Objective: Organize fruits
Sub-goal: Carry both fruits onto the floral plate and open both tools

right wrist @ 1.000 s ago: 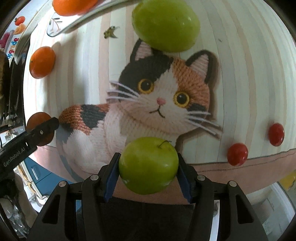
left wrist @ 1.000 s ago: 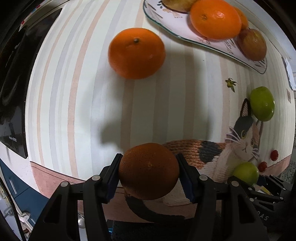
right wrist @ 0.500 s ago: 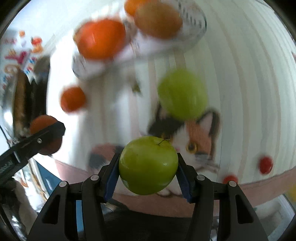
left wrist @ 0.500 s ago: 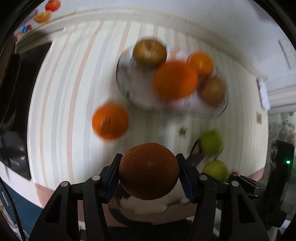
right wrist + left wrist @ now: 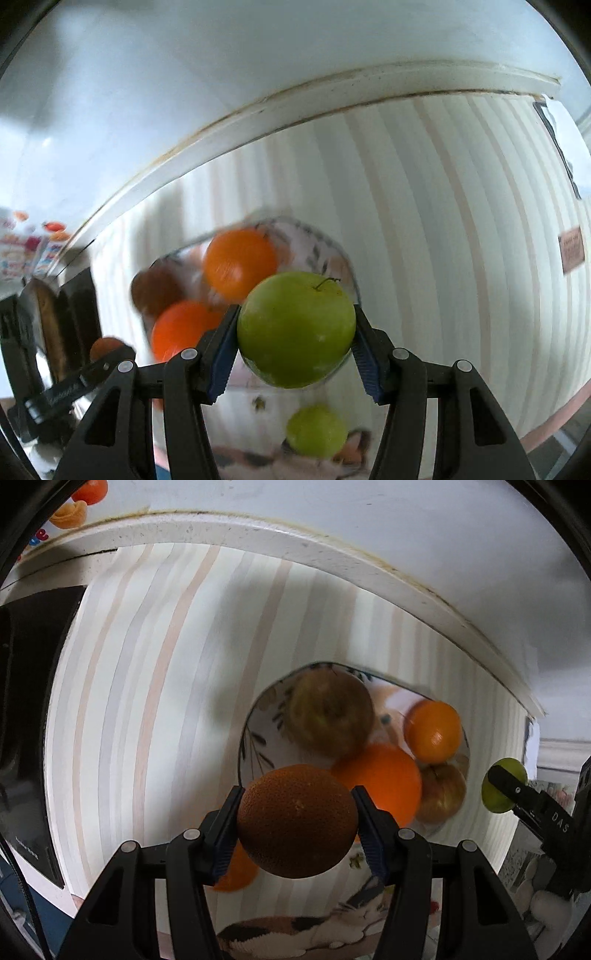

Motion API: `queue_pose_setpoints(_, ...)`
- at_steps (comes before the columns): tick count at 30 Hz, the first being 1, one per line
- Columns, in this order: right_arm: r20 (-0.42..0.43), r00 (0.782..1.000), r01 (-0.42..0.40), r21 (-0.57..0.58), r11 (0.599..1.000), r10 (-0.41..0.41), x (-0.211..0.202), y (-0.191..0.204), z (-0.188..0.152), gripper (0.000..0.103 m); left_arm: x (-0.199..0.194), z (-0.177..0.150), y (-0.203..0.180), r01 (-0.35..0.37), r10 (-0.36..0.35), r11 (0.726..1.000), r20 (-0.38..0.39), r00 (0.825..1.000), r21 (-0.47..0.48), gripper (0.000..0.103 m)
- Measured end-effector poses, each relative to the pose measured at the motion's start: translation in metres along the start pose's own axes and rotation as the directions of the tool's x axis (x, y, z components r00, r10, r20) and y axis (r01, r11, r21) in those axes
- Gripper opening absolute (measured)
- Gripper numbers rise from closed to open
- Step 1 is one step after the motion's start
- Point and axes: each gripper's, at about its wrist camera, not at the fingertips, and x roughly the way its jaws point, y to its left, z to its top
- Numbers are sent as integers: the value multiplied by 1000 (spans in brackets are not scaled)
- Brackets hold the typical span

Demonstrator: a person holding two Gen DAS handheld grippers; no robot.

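On a striped cloth [image 5: 155,709] spread over the counter by a white wall, an orange [image 5: 297,821] is clamped in the left jaws and an apple [image 5: 295,328] in the right, both best lowered gently into gaps on the crowded plate [image 5: 255,731].

Left gripper [image 5: 297,821] clamped on dark orange [image 5: 297,821], held above near rim of plate [image 5: 255,734]. On plate: two oranges, two brownish apples. Right gripper [image 5: 524,801] at right edge, gripping green apple [image 5: 496,801]. Striped cloth [image 5: 147,701] underneath.
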Motion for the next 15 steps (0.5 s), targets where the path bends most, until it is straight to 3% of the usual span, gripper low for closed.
queue_pose_setpoints(12, -73, 997, 32, 8, 999, -31, 68, 0, 21, 60, 20, 11, 7, -34, 32, 999, -65, 997, -29, 56)
queue_pose_setpoints(15, -86, 996, 29, 17, 999, -28, 69, -2, 25, 64, 26, 13, 9, -25, 21, 998, -79, 997, -53, 57)
